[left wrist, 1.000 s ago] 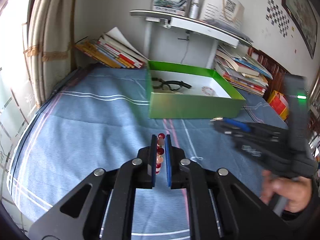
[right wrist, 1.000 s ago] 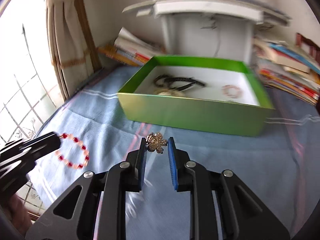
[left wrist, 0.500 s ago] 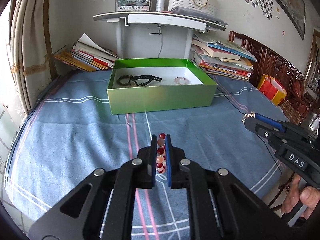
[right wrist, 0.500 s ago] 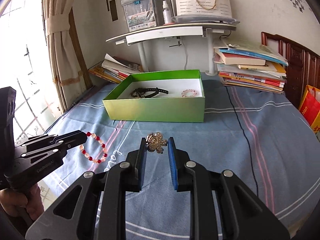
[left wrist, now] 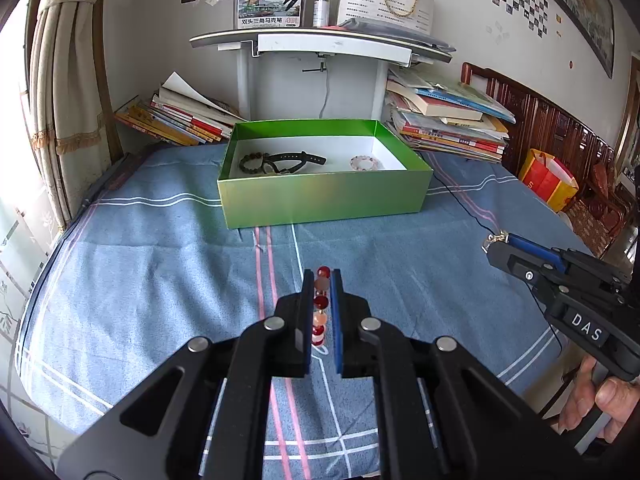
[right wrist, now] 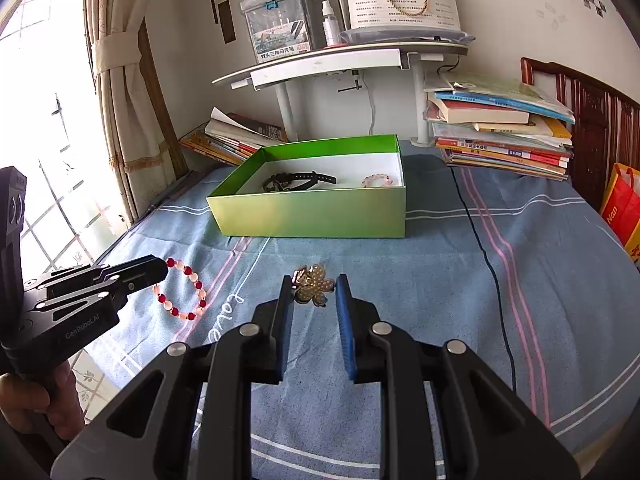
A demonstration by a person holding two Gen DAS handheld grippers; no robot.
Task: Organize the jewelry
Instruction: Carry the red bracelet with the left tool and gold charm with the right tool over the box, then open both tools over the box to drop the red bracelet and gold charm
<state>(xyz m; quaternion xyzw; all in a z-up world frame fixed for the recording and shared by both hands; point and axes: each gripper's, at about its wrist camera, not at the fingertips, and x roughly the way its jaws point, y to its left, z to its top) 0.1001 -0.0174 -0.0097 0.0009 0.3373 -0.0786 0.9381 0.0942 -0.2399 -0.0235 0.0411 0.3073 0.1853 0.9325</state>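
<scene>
left gripper [left wrist: 321, 280]: nearly closed on the bead bracelet [right wrist: 182, 294]; red and pale beads sit betw. the two pads, and the rest of the loop hangs free under the tips, above the blanket [left wrist: 160, 264].
right gripper [right wrist: 313, 292]: jaws part-way open but pinching the flower brooch [right wrist: 313, 289] at its two sides; the brooch bridges the gap, held in air above the blanket.
green box [left wrist: 324, 200]: open top, straight ahead of both grippers, at the far end of the blanket, well apart from both. Long axis runs left-right across the views, so the near long wall faces the grippers.
inside box: a black strap [left wrist: 298, 159] w/ a dark bead bracelet [left wrist: 253, 159] at left part, a pale pink bracelet [left wrist: 363, 163] at right part. Free white floor betw. and in front of them.
which hand nearer: abt. equal, I cannot say one is closer. Left gripper lines up w/ the box middle; right gripper stands more to the right side.
key relation: both pieces must go forward and up over the near wall, then down. My guess: brooch to right part, bead bracelet to middle.
risk: hanging loop may catch on the wall rim if carried too low.
</scene>
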